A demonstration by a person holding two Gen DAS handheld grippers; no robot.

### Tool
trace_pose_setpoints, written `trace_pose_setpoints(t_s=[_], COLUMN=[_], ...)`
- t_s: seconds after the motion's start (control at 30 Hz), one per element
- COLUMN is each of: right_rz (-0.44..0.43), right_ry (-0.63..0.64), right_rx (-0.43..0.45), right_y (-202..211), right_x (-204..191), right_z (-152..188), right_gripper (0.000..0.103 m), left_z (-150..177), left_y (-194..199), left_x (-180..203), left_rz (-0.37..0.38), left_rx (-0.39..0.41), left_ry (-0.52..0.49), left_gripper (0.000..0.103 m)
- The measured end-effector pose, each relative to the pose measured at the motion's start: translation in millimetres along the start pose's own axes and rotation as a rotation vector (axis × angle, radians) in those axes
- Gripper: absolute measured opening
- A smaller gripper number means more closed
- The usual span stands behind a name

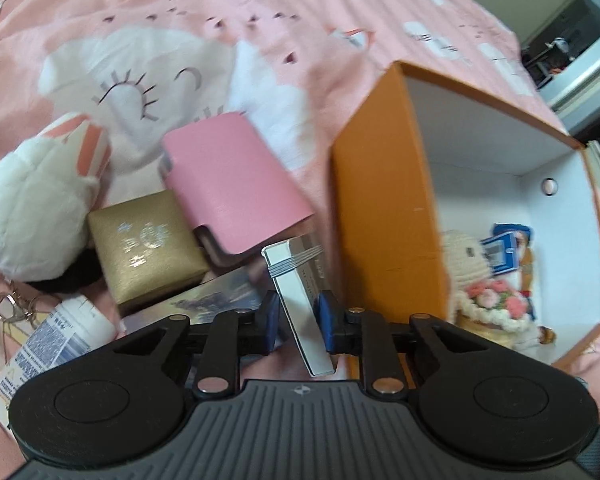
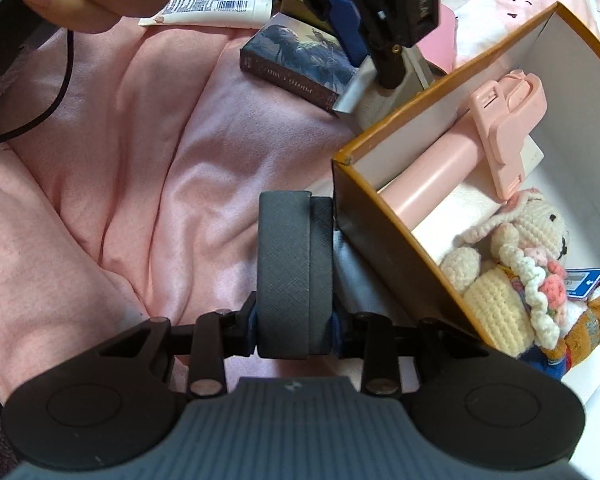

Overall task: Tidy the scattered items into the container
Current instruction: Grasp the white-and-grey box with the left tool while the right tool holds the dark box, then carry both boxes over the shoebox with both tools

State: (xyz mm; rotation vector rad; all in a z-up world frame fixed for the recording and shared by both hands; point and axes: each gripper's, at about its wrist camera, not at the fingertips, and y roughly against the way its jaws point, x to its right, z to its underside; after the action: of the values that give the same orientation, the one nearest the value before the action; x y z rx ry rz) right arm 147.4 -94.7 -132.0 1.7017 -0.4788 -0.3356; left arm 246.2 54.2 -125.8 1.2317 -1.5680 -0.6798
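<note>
My left gripper [image 1: 298, 320] is shut on a thin white box [image 1: 300, 304], held on edge just left of the orange container's wall [image 1: 384, 208]. My right gripper [image 2: 294, 328] is shut on a dark grey case [image 2: 294, 272], held upright just outside the container's near corner [image 2: 342, 160]. Inside the container lie a crocheted bunny [image 2: 516, 264], a pink folding holder [image 2: 496, 128] and a blue-and-white card [image 2: 586, 278]. On the bed left of the container lie a pink wallet [image 1: 236, 180], a gold box [image 1: 146, 244], a plush rabbit [image 1: 40, 200], a white tube [image 1: 56, 340] and a photo-card box [image 2: 296, 60].
Everything lies on a pink bedspread [image 2: 140, 160] with white cloud prints. The left hand and its gripper [image 2: 372, 4] reach in at the top of the right wrist view. A black cable [image 2: 56, 96] runs at the left. Thin metal-framed glasses [image 1: 12, 304] lie by the tube.
</note>
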Motion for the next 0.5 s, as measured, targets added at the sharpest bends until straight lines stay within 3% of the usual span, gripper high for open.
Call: trace_pose_setpoints(t_s=[0.3, 0.5], right_rz=[0.022, 0.053], right_ry=[-0.064, -0.104], right_rx=[0.023, 0.055], right_y=[20.8, 33.8], right_x=[7.6, 13.2], right_z=[13.0, 21.8], right_gripper=[0.036, 0.036], left_z=[-0.9, 4.2], left_y=[-15.4, -2.5], left_x=[4.1, 6.9], left_rz=[0.005, 0.011], left_rx=[0.017, 0.051], left_ry=[0.004, -0.011], left_gripper=[0.025, 0.02])
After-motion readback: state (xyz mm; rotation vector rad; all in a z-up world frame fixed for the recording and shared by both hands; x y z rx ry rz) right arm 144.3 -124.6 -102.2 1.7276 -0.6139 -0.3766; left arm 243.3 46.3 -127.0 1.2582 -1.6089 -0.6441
